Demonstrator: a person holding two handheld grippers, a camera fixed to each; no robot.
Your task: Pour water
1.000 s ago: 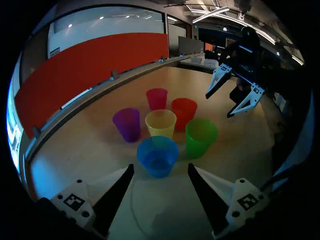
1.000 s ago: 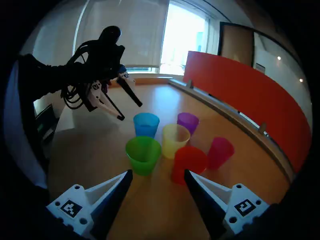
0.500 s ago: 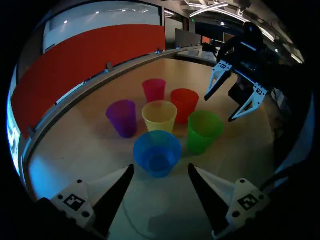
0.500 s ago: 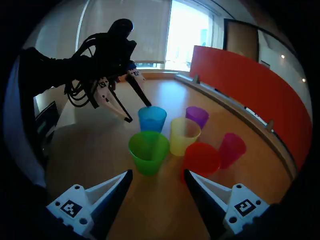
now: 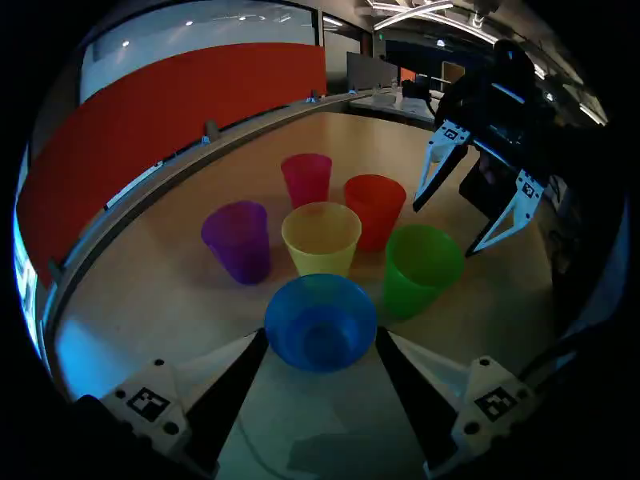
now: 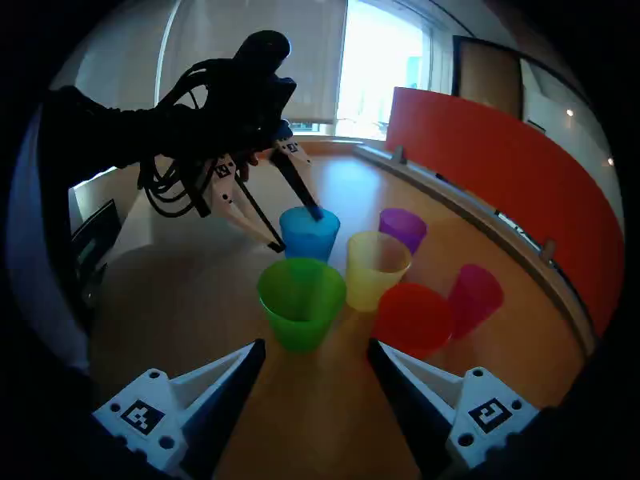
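Across the tabletop (image 5: 160,304) in the left gripper view, left to right: purple cup (image 5: 236,240) at 9 o'clock of the yellow cup (image 5: 322,238), pink cup (image 5: 306,178) at 12, blue cup (image 5: 320,324) at 6, red cup (image 5: 374,208) at 2, green cup (image 5: 420,268) at 4. All upright, packed close together. Left claw (image 5: 320,332) released, fingers spread wide on either side of the blue cup, close beside its walls; contact hard to judge. Farther off toward 2 o'clock, right claw (image 5: 443,232) held above the tabletop, likewise released, gripping nothing. In the right gripper view, green cup nearest, just ahead of that claw's spread fingers. Contents of the blue cup impossible to tell.
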